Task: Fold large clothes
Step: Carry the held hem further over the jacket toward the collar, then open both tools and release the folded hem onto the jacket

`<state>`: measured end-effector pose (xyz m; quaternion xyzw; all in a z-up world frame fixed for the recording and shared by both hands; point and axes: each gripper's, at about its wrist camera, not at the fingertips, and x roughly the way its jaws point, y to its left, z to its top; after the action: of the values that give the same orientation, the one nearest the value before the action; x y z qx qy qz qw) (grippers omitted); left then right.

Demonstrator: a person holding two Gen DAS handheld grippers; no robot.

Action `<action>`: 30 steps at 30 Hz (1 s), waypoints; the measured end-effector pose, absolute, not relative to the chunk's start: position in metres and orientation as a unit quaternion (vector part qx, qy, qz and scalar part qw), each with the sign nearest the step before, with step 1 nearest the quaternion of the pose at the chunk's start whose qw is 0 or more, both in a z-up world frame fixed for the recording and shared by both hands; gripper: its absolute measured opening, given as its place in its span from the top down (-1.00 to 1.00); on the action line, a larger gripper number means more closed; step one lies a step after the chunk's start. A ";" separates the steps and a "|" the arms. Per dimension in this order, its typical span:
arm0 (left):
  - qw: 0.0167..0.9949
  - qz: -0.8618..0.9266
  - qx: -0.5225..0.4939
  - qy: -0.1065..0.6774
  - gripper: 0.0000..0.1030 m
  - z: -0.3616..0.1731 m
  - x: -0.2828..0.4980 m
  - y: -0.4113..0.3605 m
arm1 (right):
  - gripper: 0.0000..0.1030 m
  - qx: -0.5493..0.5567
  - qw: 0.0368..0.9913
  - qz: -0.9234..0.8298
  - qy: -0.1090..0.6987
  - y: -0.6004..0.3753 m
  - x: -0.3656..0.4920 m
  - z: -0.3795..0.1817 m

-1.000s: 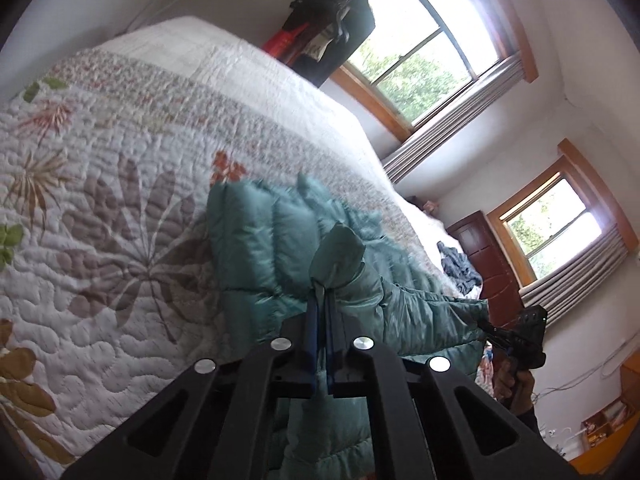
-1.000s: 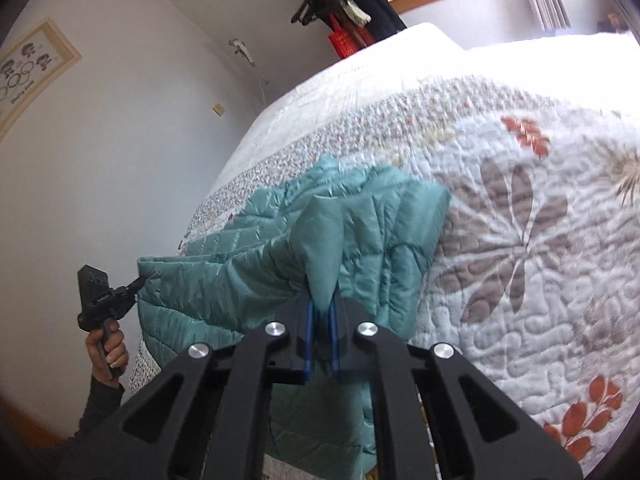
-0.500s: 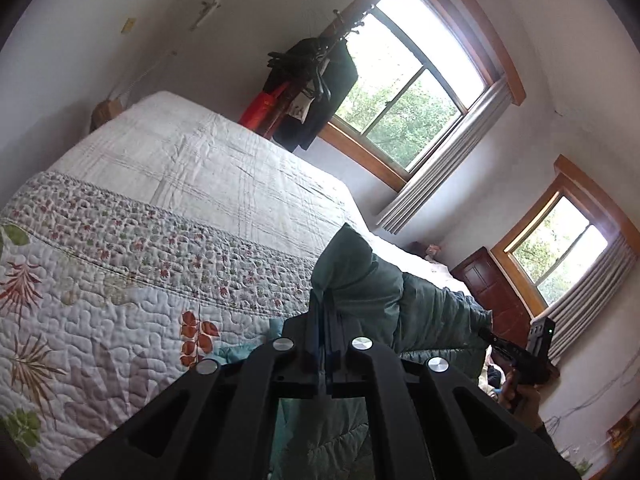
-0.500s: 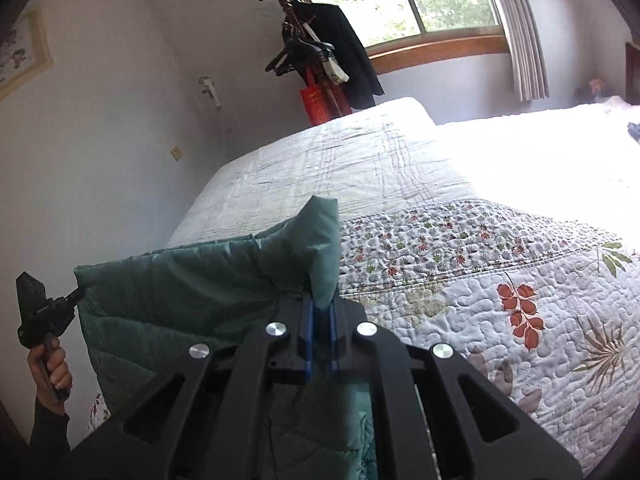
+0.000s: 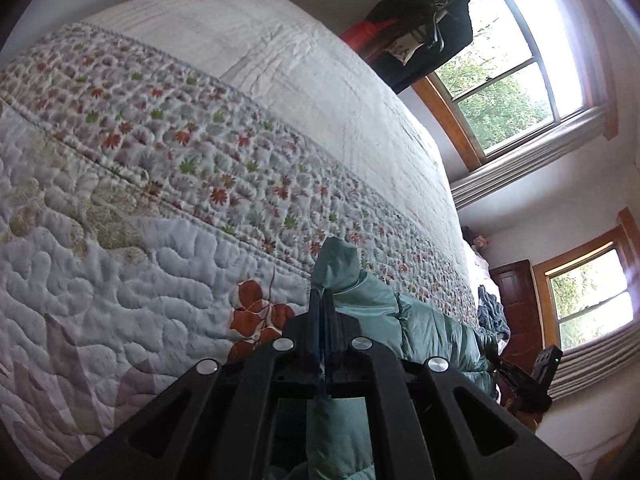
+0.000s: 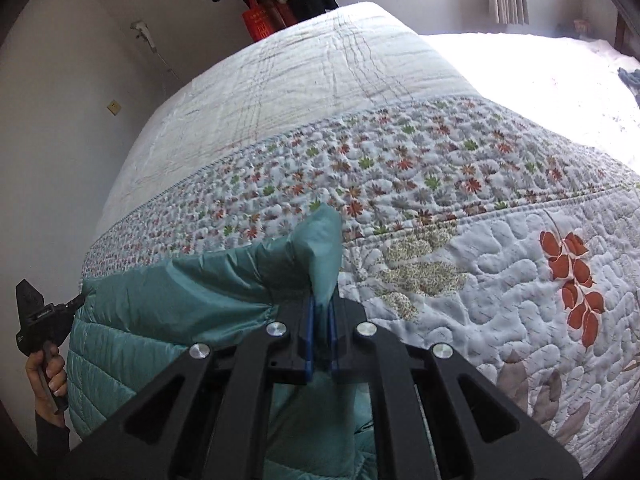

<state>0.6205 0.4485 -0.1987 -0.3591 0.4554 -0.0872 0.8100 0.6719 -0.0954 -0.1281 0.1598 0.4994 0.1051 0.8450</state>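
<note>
Teal puffer jacket (image 6: pixel 168 312) is hanging stretched between the two grippers at the near edge of the bed (image 6: pixel 400 128), its top edge pulled taut and the rest of it dropping down below the cameras. On the left side, seen from the right wrist view, the left gripper (image 6: pixel 80 299) is pinching one corner of the jacket, and a hand (image 6: pixel 46 376) in a dark sleeve is gripping its handle against the white wall. From the left wrist view the left gripper (image 5: pixel 325 300) is showing its fingers (image 5: pixel 316 308) pressed nearly together on a bunched fold of the teal fabric, which is poking up above the tips. Moving across, the quilted bedspread (image 5: pixel 120 280) with its band of small flowers and a red leaf print is lying flat under and beyond the jacket. The right gripper (image 6: pixel 320 312) is clamping the other corner, its blue-lined fingers (image 6: pixel 308 336) closed tight on a peak of fabric. In the left wrist view the right gripper (image 5: pixel 496 364) is at the far right end of the jacket, in front of a dark wooden door (image 5: pixel 516 304). Above it, dark clothes (image 5: pixel 424 12) are hanging beside a window (image 5: pixel 504 96), and a blue garment (image 5: pixel 492 312) is lying crumpled on the far side of the bed.
</note>
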 end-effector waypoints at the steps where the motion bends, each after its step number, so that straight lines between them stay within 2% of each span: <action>1: 0.808 -0.086 -0.358 0.460 0.98 -0.202 0.622 0.448 | 0.93 0.158 0.841 0.103 0.507 -0.095 0.674 -0.135; 6: 0.799 -0.078 -0.354 0.481 0.98 -0.220 0.626 0.447 | 0.93 0.165 0.823 0.105 0.534 -0.095 0.680 -0.159; 11: 0.787 -0.066 -0.343 0.508 0.93 -0.233 0.625 0.443 | 0.69 0.148 0.816 0.101 0.550 -0.091 0.679 -0.166; 12: 0.785 -0.065 -0.339 0.515 0.81 -0.232 0.624 0.443 | 0.66 0.145 0.817 0.099 0.549 -0.092 0.679 -0.163; 13: 0.786 -0.065 -0.337 0.515 0.52 -0.227 0.622 0.445 | 0.60 0.143 0.824 0.098 0.539 -0.094 0.677 -0.153; 14: 0.791 -0.064 -0.338 0.506 0.34 -0.218 0.618 0.448 | 0.57 0.143 0.834 0.100 0.523 -0.098 0.673 -0.141; 15: 0.801 -0.063 -0.340 0.489 -0.02 -0.205 0.613 0.454 | 0.56 0.146 0.841 0.106 0.509 -0.101 0.668 -0.129; 16: 0.813 -0.061 -0.344 0.465 -0.23 -0.189 0.605 0.461 | 0.55 0.152 0.847 0.117 0.495 -0.104 0.661 -0.115; 19: 0.825 -0.104 -0.361 0.422 -0.26 -0.155 0.582 0.466 | 0.55 0.165 0.850 0.151 0.477 -0.105 0.640 -0.091; 22: 0.812 -0.176 -0.352 0.431 -0.25 -0.151 0.574 0.436 | 0.55 0.169 0.835 0.175 0.494 -0.092 0.626 -0.100; 24: 0.800 -0.193 -0.348 0.450 -0.20 -0.163 0.572 0.416 | 0.55 0.162 0.826 0.171 0.512 -0.086 0.622 -0.119; 27: 0.795 -0.160 -0.319 0.491 0.01 -0.193 0.579 0.405 | 0.55 0.166 0.812 0.156 0.537 -0.083 0.628 -0.151; 30: 0.794 -0.131 -0.293 0.516 0.05 -0.218 0.586 0.404 | 0.61 0.185 0.802 0.151 0.547 -0.088 0.633 -0.170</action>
<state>0.5855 0.4036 -0.2179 -0.2930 0.5163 -0.1306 0.7941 0.6328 -0.0882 -0.1697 0.1847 0.5475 0.1511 0.8021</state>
